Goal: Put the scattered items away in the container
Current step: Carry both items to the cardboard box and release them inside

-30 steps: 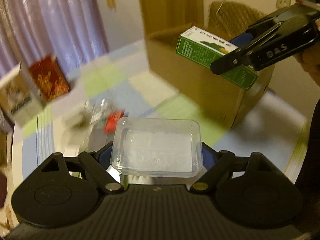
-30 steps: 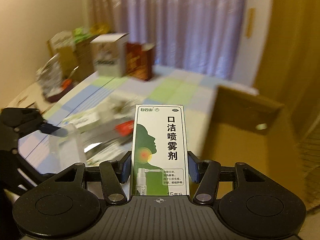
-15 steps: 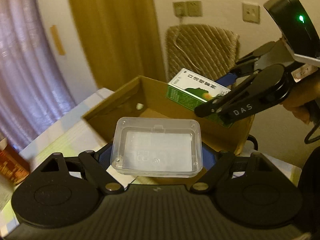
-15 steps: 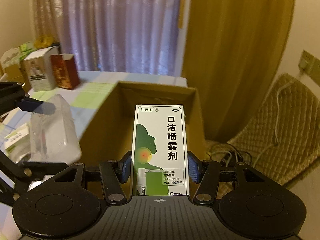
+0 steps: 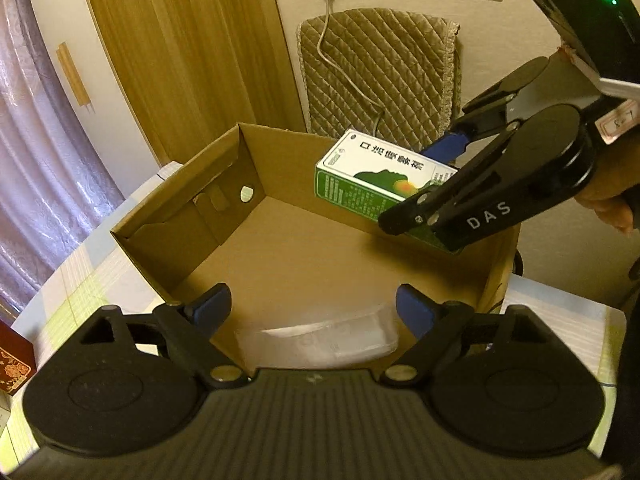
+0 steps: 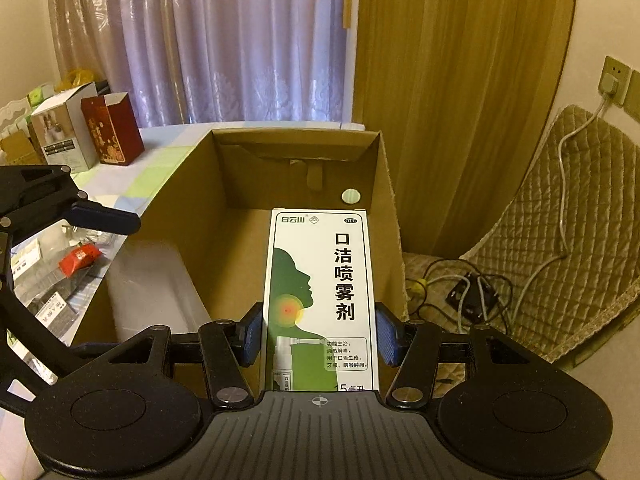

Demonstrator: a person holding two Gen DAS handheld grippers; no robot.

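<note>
Two grippers hang over the open brown cardboard box (image 5: 304, 240), because both bring a thing to drop inside. The left gripper (image 5: 314, 308) is spread wide and holds nothing; the clear plastic case (image 5: 316, 342) appears blurred just below and between its fingers, over the near part of the box floor, so I judge it is released into the box. The right gripper (image 6: 316, 334) is clamped on the sides of the white and green cardboard medicine carton (image 6: 320, 300), which points forward over the box floor, not yet let go. On the carton I read "口洁喷雾剂", "白云山" and "OTC". The right gripper's arm carries the letters "DAS". More small packets (image 6: 76, 260) lie on the bench to the left of the box.
</note>
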